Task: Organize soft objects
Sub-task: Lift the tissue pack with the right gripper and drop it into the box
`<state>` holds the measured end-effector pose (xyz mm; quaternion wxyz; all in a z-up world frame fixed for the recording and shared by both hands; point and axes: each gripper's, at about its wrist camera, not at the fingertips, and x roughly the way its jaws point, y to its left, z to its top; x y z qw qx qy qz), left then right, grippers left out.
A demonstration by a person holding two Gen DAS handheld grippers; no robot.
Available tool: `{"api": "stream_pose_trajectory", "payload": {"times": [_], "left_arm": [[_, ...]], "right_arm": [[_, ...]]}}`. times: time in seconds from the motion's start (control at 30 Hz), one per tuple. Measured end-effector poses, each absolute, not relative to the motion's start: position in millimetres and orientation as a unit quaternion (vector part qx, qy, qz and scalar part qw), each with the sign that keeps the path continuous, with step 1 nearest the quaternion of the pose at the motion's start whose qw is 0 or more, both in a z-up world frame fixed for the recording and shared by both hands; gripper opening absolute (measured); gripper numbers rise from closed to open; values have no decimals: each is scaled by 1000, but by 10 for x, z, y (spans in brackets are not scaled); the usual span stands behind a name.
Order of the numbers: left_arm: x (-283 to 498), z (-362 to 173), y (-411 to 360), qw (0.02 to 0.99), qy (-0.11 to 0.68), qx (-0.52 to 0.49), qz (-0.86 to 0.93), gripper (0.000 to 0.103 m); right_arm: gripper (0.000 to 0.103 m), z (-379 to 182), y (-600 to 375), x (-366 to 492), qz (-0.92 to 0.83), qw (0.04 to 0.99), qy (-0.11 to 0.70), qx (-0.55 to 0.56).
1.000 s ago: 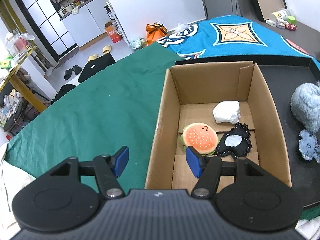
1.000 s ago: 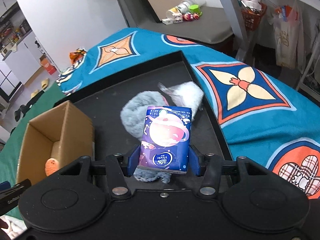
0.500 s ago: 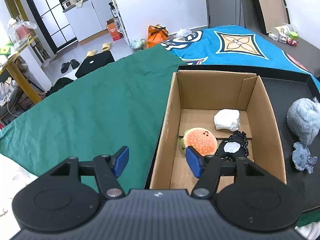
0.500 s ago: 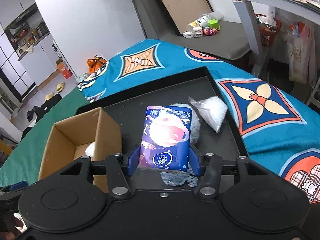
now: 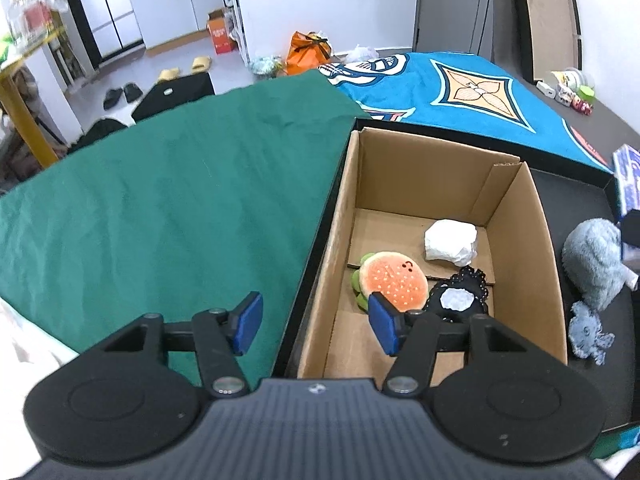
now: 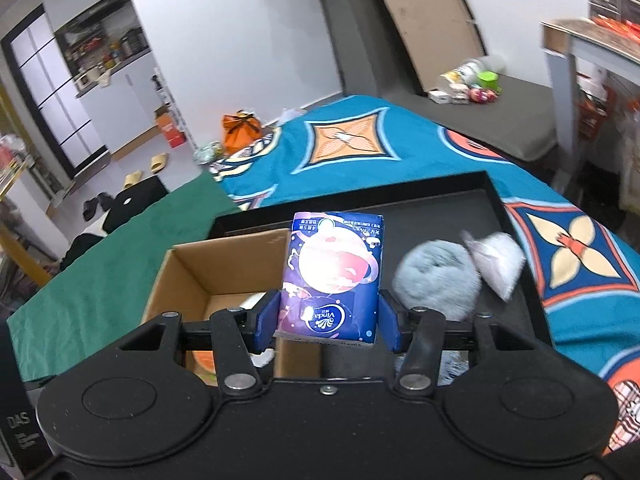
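Right wrist | right tool (image 6: 327, 320) clamps tissue pack (image 6: 332, 276) above box (image 6: 200, 276) | left tool (image 5: 314, 322) apart

Cut off at the right edge of the left wrist view: purple printed tissue pack (image 5: 629, 178), only a sliver showing. Hidden behind that same pack in the right wrist view: most of the brown cardboard box (image 6: 188, 268) interior, just scraps of orange plush burger (image 6: 204, 360) visible low down. Blurred at upper right: small clutter on the grey bench (image 6: 468, 84), too smeared to identify
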<state>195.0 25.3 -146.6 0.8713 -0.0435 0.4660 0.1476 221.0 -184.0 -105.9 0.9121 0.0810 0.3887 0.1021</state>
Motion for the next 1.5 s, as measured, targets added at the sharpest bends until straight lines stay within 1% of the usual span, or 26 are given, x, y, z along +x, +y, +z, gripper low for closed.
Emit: {"api": "stream_pose_trajectory", "payload": {"times": [0.1,0.27,0.4,0.5,0.57,0.67,0.73,0.97,1.03,1.1,1.23,1.5], "left_arm": [[1958,-1496,303,870,468,-57,141,54],[1997,-1560,404,865,477,-85,134,41],[2022,-1599,454,861,483,-103,125,37],[2032,-1620,489,859,484,-113,123,31],[2044,-1639,517,857,486,-121,123,23],[2057,-1655,527,856,487,-130,115,15],[2062,-1663,536,856,487,-130,117,12],[2067,-1680,566,854,486,-142,117,12],[2070,-1686,571,854,486,-143,118,12],[2068,-1688,588,853,486,-148,117,13],[2061,-1682,588,854,485,-147,118,13],[2044,-1661,537,857,484,-133,121,12]], "right_arm": [[51,-1024,-1713,2254,113,912,388,68],[51,-976,-1516,2332,129,912,386,54],[51,-949,-1389,2375,143,910,386,44],[51,-935,-1290,2415,152,909,386,33],[51,-925,-1223,2439,160,907,388,28],[51,-913,-1119,2452,170,907,384,19],[51,-912,-1067,2470,175,906,384,18],[51,-896,-924,2521,197,903,380,22],[54,-904,-887,2527,214,900,378,26],[67,-942,-867,2570,208,895,394,27],[68,-990,-970,2582,200,888,409,60],[68,-1049,-1198,2463,179,886,423,63]]}}
